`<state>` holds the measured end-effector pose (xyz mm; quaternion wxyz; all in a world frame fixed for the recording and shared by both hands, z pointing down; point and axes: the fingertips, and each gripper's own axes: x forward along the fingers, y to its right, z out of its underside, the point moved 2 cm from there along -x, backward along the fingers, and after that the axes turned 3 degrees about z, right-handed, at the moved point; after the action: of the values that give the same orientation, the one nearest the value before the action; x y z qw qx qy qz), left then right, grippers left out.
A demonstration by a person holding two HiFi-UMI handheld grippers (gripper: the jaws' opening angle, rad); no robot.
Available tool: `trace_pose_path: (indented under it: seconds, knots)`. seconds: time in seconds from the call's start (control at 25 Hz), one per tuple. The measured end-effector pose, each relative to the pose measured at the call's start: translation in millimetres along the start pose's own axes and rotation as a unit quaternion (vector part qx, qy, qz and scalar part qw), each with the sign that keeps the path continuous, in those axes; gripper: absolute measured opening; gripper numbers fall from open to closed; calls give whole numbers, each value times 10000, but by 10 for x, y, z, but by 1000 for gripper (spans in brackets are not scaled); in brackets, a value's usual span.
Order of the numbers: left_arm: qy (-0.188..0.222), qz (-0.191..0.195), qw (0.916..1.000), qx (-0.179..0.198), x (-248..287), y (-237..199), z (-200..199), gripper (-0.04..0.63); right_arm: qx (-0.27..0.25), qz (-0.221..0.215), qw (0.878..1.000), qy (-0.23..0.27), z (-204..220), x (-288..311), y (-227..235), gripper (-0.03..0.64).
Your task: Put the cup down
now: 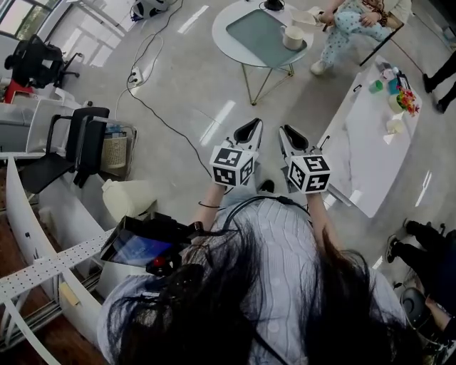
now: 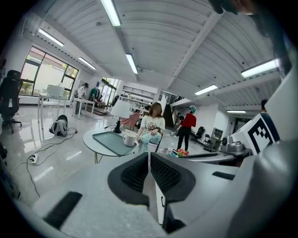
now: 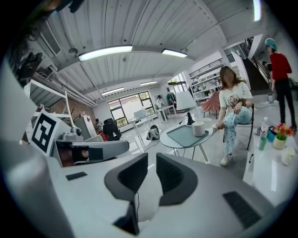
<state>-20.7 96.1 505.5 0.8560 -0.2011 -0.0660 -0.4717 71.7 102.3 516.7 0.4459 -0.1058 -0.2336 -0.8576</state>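
A white cup (image 1: 293, 37) stands on a grey-green tray (image 1: 260, 32) on a round white table (image 1: 226, 37), far ahead of me. Both grippers hang in the air over the floor, well short of that table. My left gripper (image 1: 249, 131) has its jaws together with nothing between them. My right gripper (image 1: 291, 134) is beside it, also shut and empty. In the left gripper view the cup (image 2: 129, 138) and tray (image 2: 110, 141) lie beyond the closed left gripper (image 2: 149, 156). In the right gripper view the cup (image 3: 198, 128) sits past the right gripper (image 3: 152, 159).
A person (image 1: 349, 21) sits on a chair at the round table's far side. A long white table (image 1: 370, 135) with small colourful items runs along the right. Office chairs (image 1: 78, 142), a bin and desks fill the left. A cable (image 1: 153, 107) trails across the floor.
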Motion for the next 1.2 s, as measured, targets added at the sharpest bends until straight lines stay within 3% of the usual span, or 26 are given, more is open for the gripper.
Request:
trace_pose_path:
  seconds: [0.48,1.2]
  knots:
    - [84,-193,9997,111,-489,211,178,20,40,-286,9995,144,161,-363,-307,69]
    - [44,-228,9997,108,-609,313,301,20,-130,-342,9993,53,273,-516,-389,55]
